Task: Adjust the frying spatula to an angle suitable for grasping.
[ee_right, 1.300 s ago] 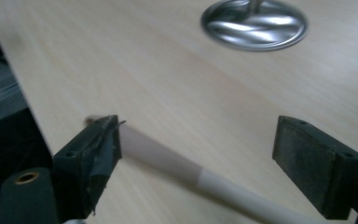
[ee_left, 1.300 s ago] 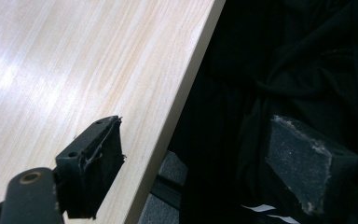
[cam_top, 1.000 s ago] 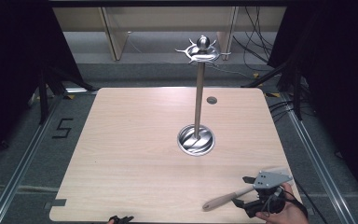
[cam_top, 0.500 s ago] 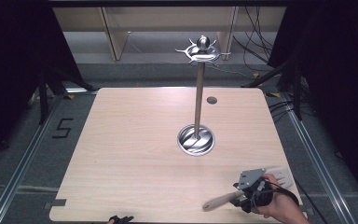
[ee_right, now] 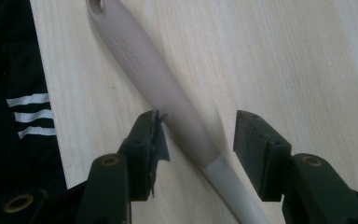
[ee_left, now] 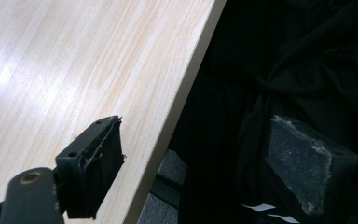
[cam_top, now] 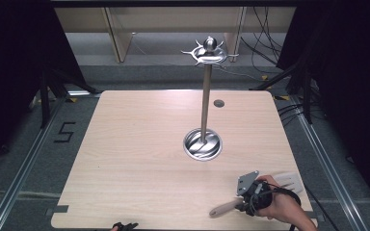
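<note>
High view: right hand (cam_top: 280, 202) low at the table's (cam_top: 139, 159) near right corner, right gripper (cam_top: 248, 197) over a spatula (cam_top: 257, 192) lying flat.
Left gripper view: left gripper (ee_left: 191, 158) jaws wide apart astride the table edge.
Right gripper view: jaws apart, straddling the spatula handle, not gripping.

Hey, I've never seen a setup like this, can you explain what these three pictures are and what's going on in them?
No robot here: a person holds a two-jaw hand tool in each hand, each carrying its own camera. The high view looks down on a pale wooden table. On it stands a tall metal stand with a round base and hooks on top, and near the front right edge lies a beige spatula with a long handle.

The right gripper view looks along the right tongs: their jaws are open on either side of the spatula's handle, not yet closed on it. The same tool appears in the person's hand in the high view.

The left gripper view shows the left tongs, open and holding nothing, at the table's edge.
</note>
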